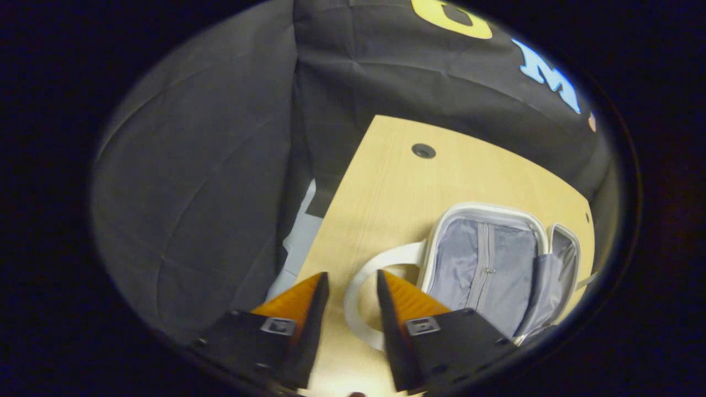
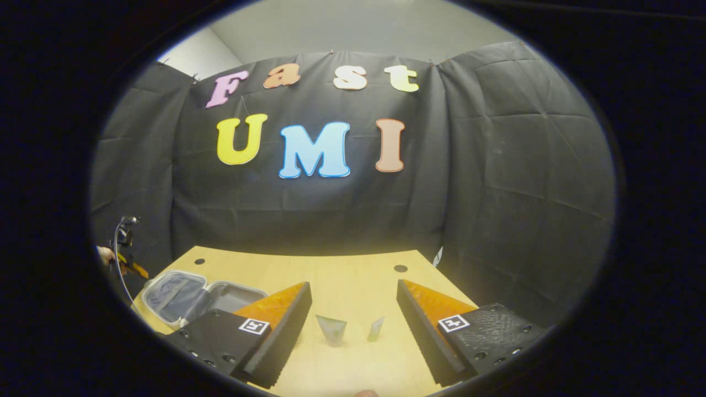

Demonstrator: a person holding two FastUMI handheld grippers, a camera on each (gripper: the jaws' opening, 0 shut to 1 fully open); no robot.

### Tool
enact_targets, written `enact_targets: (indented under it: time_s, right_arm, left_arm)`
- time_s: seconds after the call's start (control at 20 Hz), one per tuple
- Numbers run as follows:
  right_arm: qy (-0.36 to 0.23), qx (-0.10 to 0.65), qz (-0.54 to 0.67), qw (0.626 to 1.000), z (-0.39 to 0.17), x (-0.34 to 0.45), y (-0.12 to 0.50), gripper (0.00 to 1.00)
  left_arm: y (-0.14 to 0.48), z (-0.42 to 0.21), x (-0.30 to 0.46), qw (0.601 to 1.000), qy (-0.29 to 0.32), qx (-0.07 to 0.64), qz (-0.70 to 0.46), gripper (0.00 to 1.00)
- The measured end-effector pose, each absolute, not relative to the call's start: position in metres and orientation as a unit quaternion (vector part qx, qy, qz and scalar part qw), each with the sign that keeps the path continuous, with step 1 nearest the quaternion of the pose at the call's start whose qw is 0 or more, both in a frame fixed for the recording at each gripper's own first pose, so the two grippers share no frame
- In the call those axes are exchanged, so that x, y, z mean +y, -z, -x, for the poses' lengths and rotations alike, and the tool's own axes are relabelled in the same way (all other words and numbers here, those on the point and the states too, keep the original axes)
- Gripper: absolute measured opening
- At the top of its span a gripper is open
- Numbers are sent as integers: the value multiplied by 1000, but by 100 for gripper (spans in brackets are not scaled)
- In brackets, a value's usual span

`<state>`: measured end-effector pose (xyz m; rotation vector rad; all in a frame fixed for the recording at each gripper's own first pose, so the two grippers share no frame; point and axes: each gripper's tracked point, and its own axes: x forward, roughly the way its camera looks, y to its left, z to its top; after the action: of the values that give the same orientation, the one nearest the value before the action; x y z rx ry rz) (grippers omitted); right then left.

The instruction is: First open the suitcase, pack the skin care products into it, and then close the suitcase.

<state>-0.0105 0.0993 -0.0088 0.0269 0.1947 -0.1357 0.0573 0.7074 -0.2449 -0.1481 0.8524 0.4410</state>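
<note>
One open suitcase (image 2: 190,295), two skin care tubes (image 2: 332,330), one wooden table (image 2: 353,275), two claws (image 2: 353,309).

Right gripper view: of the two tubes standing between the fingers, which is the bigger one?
The left tube, nearer the right gripper's left finger. It is wider and taller than the slim tube to its right.

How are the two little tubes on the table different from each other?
The left tube looks wider and bulkier; the right tube looks slimmer and smaller. The left tube stands straight, while the right tube leans a little. Both are pale, stand on end on the wooden table apart from each other, between the right tool's open fingers.
</note>
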Motion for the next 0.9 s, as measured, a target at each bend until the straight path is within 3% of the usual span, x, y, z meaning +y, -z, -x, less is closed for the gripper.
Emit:
enact_targets:
  time_s: [0.1, 0.4, 0.9]
  right_arm:
    - [70, 94, -7, 993, 11, 93, 11, 94]
    - [65, 81, 2, 995, 10, 73, 10, 95]
    - [48, 76, -10, 996, 4, 25, 15, 95]
  left_arm:
    - [224, -62, 706, 900, -228, 370, 40, 98]
    - [144, -76, 641, 942, -227, 246, 22, 97]
    - [80, -123, 394, 988, -108, 104, 36, 96]
